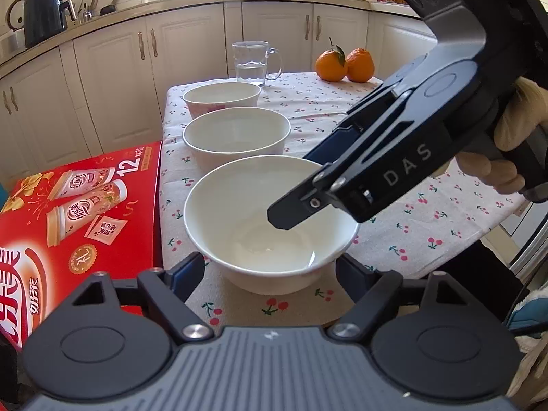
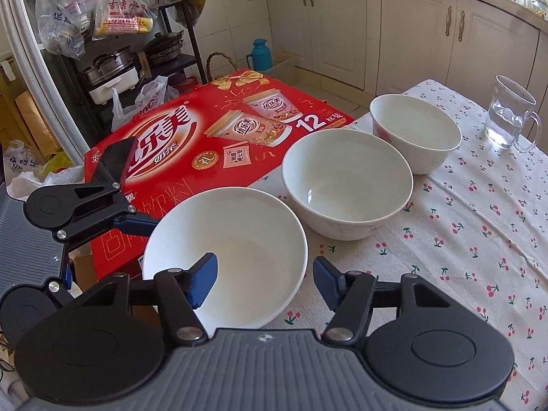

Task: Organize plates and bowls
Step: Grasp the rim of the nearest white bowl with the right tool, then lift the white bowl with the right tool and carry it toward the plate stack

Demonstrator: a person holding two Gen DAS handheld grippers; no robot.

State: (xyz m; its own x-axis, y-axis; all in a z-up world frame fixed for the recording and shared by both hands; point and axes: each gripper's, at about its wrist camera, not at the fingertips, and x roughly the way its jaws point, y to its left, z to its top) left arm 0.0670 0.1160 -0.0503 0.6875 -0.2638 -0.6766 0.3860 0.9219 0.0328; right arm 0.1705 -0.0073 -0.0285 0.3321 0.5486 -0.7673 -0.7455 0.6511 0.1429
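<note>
Right now three white ceramic bowls sit in a row on the cherry-print tablecloth (image 1: 428, 226). Over the nearest white bowl (image 1: 260, 236), the right gripper (image 2: 263, 282) is spread wide, one blue finger (image 2: 203, 282) inside the rim, one outside. Before it, the left gripper (image 1: 270, 274) gapes wide, holding nothing.

Both wrist views near shared bowls (image 1: 270, 226)

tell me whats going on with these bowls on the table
A person holds a gripper in each hand at the nearest bowl of three white bowls lined up on the cherry-print tablecloth. The right gripper straddles its rim, open, one finger inside. The left gripper sits open just before it. Nothing is stacked yet.
</note>
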